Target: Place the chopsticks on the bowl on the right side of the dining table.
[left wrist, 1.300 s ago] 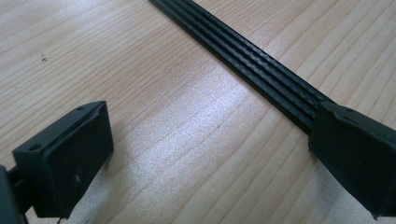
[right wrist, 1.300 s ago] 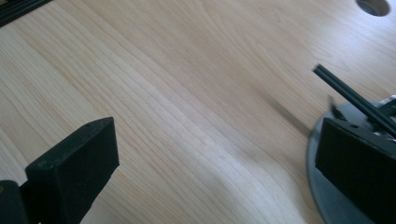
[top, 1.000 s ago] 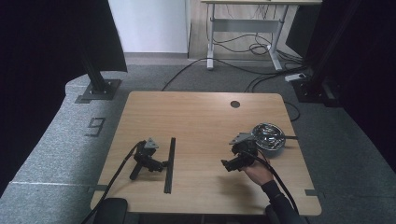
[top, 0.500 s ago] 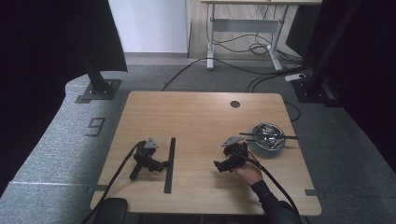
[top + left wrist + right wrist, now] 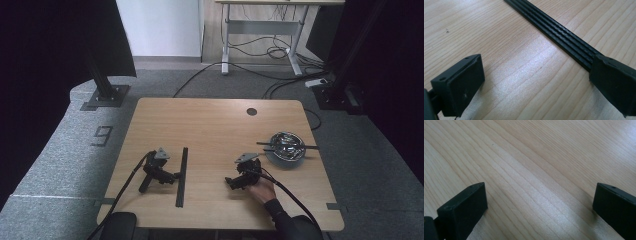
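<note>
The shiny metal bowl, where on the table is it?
In the high view the metal bowl sits near the table's right edge, just beyond the right gripper, with a dark stick across it.

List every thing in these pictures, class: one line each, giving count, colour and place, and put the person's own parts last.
Table: one, light wood, centre of the high view.
Strip: one, black, ribbed, flat on the table beside the left gripper.
Bowl: one, shiny metal, table's right side; a dark thin rod lies across it.
Hole: one, dark, round, far part of the table.
Desk: one, pale frame, background; cables on the floor beneath.
Left gripper: one, black, lying on the table, open.
Right gripper: one, black, open, low over bare wood.
Hand: one, holding the right gripper.
</note>
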Motion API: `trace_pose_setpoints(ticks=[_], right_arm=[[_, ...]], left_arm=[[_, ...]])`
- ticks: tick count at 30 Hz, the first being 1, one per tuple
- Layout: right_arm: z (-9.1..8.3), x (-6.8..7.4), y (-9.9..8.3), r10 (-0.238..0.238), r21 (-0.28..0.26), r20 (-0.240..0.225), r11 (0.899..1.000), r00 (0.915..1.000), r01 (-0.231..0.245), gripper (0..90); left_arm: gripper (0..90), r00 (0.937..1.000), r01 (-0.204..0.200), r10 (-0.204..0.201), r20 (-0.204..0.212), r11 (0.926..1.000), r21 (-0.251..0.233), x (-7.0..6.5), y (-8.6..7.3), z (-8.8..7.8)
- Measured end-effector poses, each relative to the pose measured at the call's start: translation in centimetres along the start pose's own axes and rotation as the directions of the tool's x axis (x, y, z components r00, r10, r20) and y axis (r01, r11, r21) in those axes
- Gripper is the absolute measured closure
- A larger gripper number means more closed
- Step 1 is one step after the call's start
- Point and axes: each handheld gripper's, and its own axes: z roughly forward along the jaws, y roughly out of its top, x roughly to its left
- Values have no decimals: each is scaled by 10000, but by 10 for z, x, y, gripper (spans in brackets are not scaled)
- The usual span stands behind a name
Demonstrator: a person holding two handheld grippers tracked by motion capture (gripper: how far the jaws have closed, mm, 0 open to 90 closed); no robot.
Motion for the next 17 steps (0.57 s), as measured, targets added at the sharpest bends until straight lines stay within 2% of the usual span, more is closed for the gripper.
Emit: trace_pose_setpoints(ticks=[5, 17], right_arm=[[1, 0, -5, 90, -412, -66, 9991, 9999, -92, 0], [0, 1, -5, 82, -400, -76, 9992, 9999, -85, 0]], left_arm=[[0, 10000, -1, 1, 0, 10000, -2, 0, 0, 0], [0, 10000, 1, -1, -3, 10000, 1, 0, 0, 0]])
